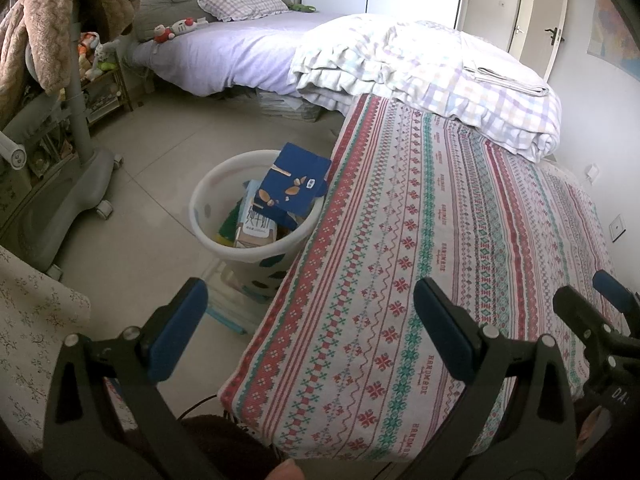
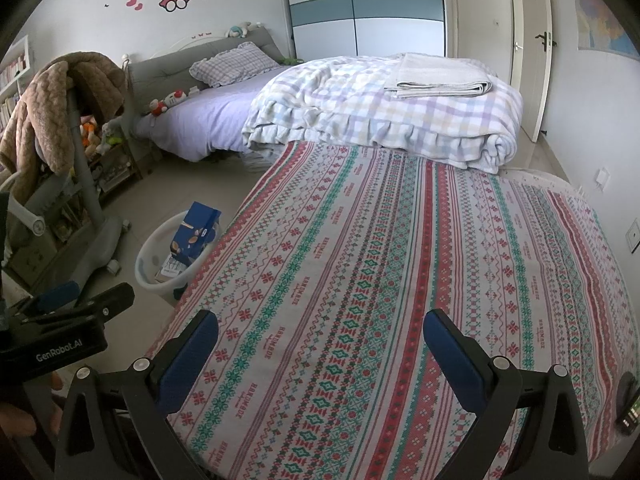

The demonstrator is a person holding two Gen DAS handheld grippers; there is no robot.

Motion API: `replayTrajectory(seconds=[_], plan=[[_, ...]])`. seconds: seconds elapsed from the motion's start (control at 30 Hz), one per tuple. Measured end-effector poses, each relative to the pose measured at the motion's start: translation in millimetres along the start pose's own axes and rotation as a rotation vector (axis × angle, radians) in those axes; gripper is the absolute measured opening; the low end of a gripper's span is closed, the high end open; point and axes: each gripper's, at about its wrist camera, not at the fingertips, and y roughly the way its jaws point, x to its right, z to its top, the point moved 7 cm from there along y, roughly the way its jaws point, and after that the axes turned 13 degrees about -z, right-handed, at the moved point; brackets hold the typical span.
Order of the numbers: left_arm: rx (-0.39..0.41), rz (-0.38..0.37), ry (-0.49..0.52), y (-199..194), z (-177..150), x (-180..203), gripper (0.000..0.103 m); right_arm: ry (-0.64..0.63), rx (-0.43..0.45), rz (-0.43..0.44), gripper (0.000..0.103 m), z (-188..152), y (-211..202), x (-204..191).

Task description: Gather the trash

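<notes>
Both hand-held grippers, left [image 1: 310,330] and right [image 2: 320,354], gape empty over the worktop [image 1: 440,280]; the white bin [image 1: 256,254] beside its left edge holds a blue box [image 1: 294,184] and cartons [image 1: 256,228].

Box [image 1: 294,184] in bin [image 1: 208,196], left of table [image 1: 420,280]

A red-and-green patterned tablecloth [image 2: 380,300] fills the near right. Beyond it lies a folded checked quilt [image 2: 384,116], a lilac-sheeted bed [image 1: 224,52] far left.
</notes>
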Motion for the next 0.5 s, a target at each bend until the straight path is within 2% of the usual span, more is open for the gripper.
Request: replayTrajectory(seconds=[0.5], plan=[[0.000, -0.002, 0.003, -0.5, 0.0, -1.0, 0.102, 0.001, -0.002, -0.002, 0.103, -1.2, -0.3, -1.4]])
